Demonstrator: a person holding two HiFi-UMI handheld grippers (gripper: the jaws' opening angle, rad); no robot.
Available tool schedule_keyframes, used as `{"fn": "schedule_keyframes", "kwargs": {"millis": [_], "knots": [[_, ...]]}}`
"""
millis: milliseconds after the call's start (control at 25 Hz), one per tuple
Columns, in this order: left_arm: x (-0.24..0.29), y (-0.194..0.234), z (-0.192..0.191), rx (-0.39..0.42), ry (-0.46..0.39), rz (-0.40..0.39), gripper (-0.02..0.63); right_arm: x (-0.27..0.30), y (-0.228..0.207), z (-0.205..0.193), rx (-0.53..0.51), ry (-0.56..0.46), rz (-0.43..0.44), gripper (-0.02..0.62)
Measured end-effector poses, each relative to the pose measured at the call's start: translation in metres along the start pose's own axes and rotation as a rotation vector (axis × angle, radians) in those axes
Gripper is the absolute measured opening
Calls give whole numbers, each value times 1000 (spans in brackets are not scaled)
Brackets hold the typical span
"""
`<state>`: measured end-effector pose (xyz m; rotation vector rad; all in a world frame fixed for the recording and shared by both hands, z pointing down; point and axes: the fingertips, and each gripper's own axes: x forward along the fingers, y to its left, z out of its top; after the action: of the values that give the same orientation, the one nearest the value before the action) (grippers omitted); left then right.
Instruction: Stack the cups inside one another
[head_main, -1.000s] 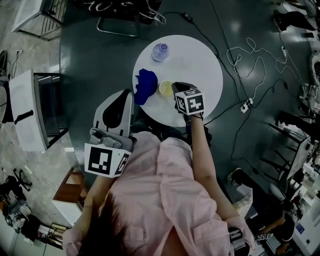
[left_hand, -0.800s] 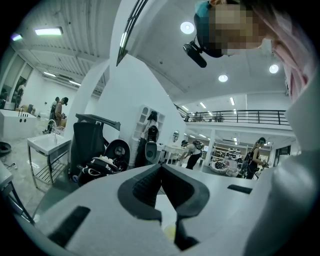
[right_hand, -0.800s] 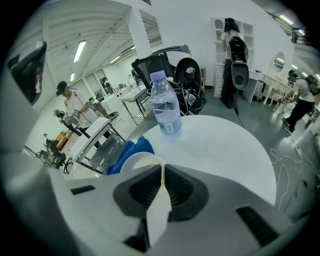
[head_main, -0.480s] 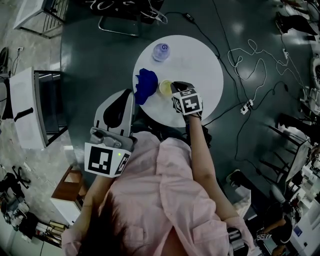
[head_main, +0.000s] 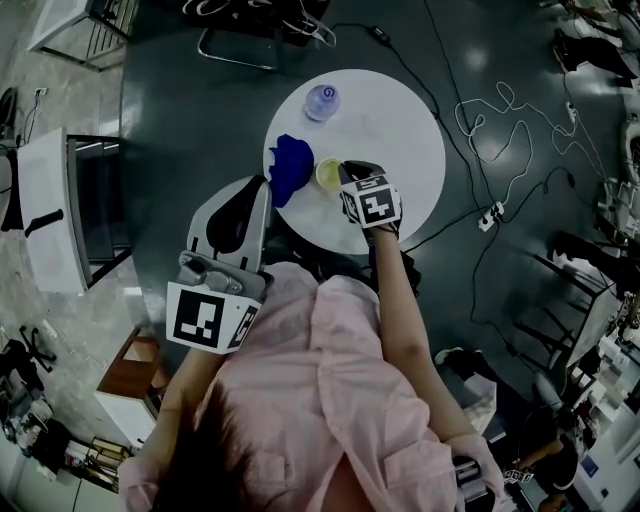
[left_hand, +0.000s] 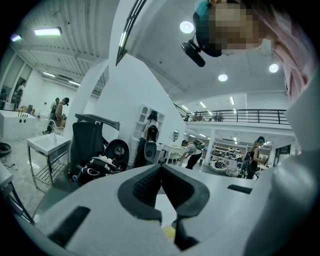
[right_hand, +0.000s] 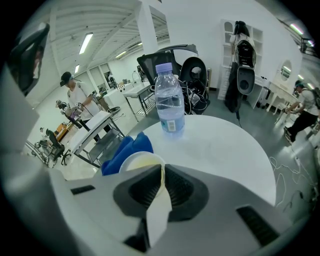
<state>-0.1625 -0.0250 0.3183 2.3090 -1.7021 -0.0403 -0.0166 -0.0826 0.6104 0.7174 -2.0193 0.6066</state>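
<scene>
- Black-padded jaws of the right hand-held gripper (right_hand: 161, 172) are clenched on the thin wall of a pale yellow cup (right_hand: 141, 161). One jaw is inside the rim and the other outside.
- From the head view, the right hand-held gripper (head_main: 345, 173) reaches over the near-left part of the round white worktop (head_main: 400, 130), and the cup (head_main: 328, 173) shows just past its tips.
- Whether the cup rests on the worktop or is lifted off it cannot be told.
- A crumpled blue cloth (head_main: 289, 166) lies just beside the cup on its left, at the worktop's left edge. In the right gripper view the cloth (right_hand: 125, 149) sits behind the cup's rim.
- A clear water bottle (right_hand: 169, 100) with a pale cap stands upright farther back on the worktop, well apart from the cup. The head view shows the bottle (head_main: 321, 102) near the far-left rim.
- The left hand-held gripper (left_hand: 161, 170) has its jaws pressed together at the tips, with nothing between them.
- That left hand-held gripper (head_main: 258, 190) is held off the worktop, near the person's body, with its tips close to the blue cloth.
- Loose cables (head_main: 510, 130) trail across the dark floor (head_main: 180, 90) to the right of the worktop.
</scene>
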Motion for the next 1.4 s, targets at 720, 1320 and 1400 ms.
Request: {"fn": "schedule_keyframes", "kwargs": {"millis": [720, 1320, 1400], "knots": [[3, -10, -2, -1, 2, -13, 15, -11, 0, 11, 39, -103, 38, 43], [1, -31, 0, 13, -5, -14, 15, -89, -46, 50, 349, -509, 79, 41], [1, -35, -1, 14, -5, -17, 15, -109, -59, 54, 368, -582, 76, 37]]}}
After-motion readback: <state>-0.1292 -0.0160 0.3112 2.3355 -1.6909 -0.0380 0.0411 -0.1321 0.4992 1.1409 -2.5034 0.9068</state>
